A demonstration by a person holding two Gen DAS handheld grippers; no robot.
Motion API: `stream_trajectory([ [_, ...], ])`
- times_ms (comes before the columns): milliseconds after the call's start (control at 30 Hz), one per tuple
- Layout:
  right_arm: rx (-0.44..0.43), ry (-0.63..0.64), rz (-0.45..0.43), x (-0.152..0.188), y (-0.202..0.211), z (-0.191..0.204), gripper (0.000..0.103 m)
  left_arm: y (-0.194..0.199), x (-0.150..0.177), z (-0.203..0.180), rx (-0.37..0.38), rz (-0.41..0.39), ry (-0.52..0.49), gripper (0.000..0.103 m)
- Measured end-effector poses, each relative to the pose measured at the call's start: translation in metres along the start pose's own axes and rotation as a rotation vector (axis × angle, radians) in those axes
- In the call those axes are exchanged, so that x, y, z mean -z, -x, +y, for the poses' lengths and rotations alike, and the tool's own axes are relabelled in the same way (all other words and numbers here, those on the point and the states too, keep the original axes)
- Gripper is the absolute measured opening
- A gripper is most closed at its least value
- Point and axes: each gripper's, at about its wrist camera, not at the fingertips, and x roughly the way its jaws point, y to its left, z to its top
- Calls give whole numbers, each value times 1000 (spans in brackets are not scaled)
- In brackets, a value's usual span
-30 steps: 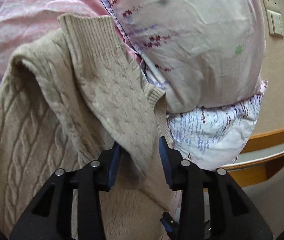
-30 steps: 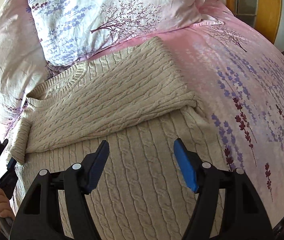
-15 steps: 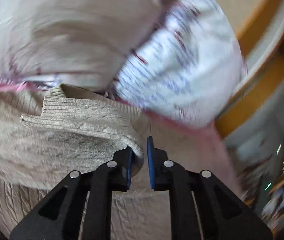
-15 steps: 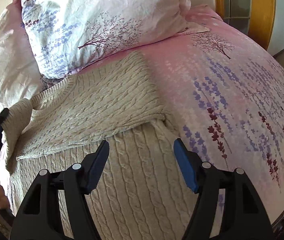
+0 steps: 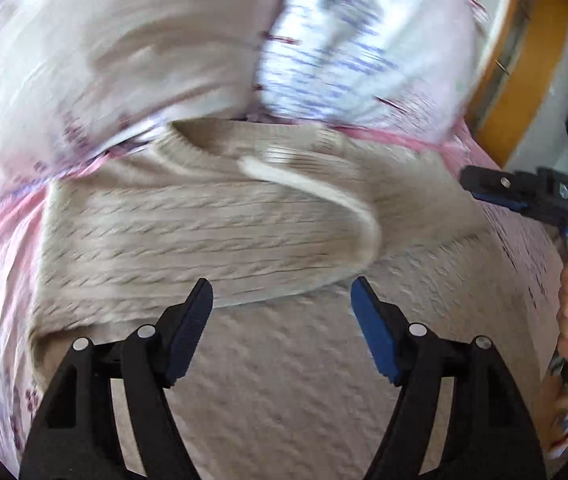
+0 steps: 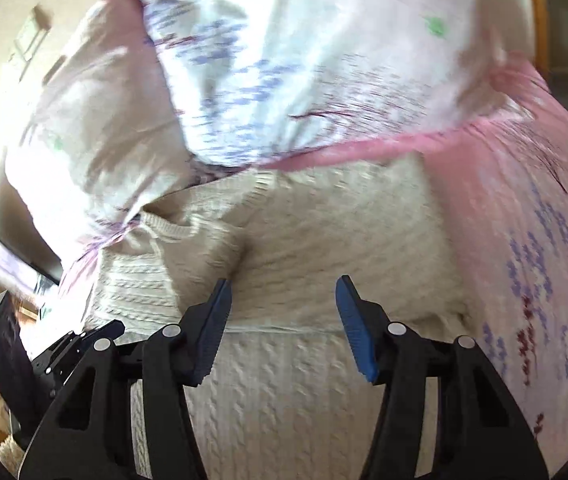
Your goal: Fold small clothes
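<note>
Left gripper (image 5: 281,300) jaws wide, empty, lower centre above beige cable-knit sweater (image 5: 211,232); right gripper (image 6: 281,300) likewise; pillows (image 6: 304,72) in upper frame.

A big bed with a pink flowery sheet (image 6: 524,208) — purple and red sprigs all over. Two soft pillows (image 6: 324,60) at the top, white with little blue flowers. An orange wooden headboard (image 5: 524,80) behind. A plain cream wall (image 6: 43,8) — bright light from the left.
</note>
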Motion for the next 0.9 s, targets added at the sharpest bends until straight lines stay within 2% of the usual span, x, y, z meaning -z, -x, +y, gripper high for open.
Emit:
stream_trajectory([
  [67, -12, 123, 30, -12, -20, 39, 57, 2, 2, 46, -81, 25, 143, 70],
  [133, 10, 222, 65, -19, -45, 73, 57, 1, 3, 79, -158, 55, 224, 69],
  [200, 31, 284, 104, -21, -71, 99, 57, 0, 4, 96, -211, 74, 246, 66],
  [300, 125, 356, 166, -15, -104, 116, 53, -1, 7, 102, -210, 95, 243, 62],
  [333, 153, 373, 186, -13, -111, 116, 33, -1, 8, 101, -217, 93, 235, 62],
  [367, 186, 377, 196, -12, -116, 114, 7, 0, 8, 100, -223, 93, 232, 62],
  [400, 194, 353, 186, -14, -113, 108, 7, -1, 8, 100, -223, 92, 240, 62],
  [467, 168, 230, 86, -27, -87, 89, 7, -4, 6, 102, -215, 89, 261, 62],
  [533, 117, 64, -27, -38, -48, 58, 7, -4, 7, 103, -209, 89, 267, 62],
  [600, 93, -97, -109, -36, -15, 21, 7, -8, 7, 103, -203, 88, 271, 62],
  [667, 107, -222, -106, -20, -2, -15, 7, -9, 7, 103, -197, 82, 276, 62],
  [800, 64, -411, 94, 22, -22, -71, 8, -7, 9, 101, -190, 74, 274, 63],
  [900, -30, -538, 63, 32, -10, -94, 23, 8, 13, 107, -111, 16, 338, 63],
])
